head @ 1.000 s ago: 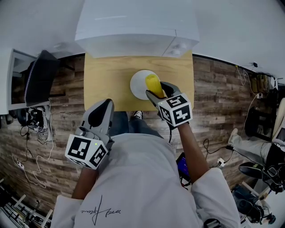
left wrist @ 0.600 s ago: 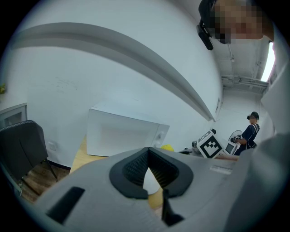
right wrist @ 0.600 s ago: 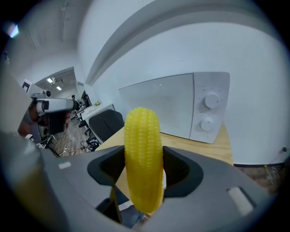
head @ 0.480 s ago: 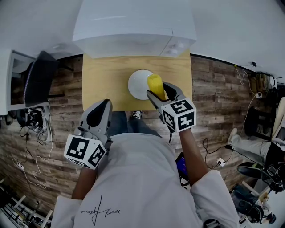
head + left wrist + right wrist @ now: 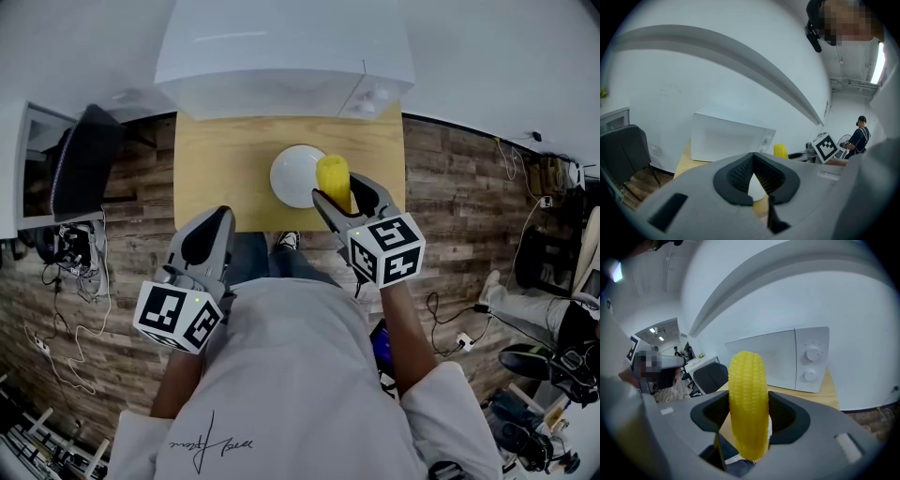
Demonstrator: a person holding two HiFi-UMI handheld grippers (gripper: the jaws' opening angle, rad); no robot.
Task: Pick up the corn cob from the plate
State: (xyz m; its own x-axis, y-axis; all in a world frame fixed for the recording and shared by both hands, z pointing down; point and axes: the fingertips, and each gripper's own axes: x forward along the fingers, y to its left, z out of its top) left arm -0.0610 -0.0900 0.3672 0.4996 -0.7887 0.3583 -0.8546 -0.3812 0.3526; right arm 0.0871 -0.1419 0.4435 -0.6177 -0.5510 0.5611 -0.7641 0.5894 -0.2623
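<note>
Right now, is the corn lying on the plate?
No: the right gripper has its jaws clamped on the corn, which stands upright between them, lifted off the plate.

The microwave [image 5: 281,56] stands at the back of the table [image 5: 220,155], with the plate [image 5: 292,173] in front of it. The corn cob [image 5: 333,176] sits between the jaws of the right gripper [image 5: 339,192], at the plate's right edge (contact with the plate cannot be told). The left gripper [image 5: 208,234] hangs at the table's front edge, left of the plate. A chair [image 5: 84,155] stands left of the table.
</note>
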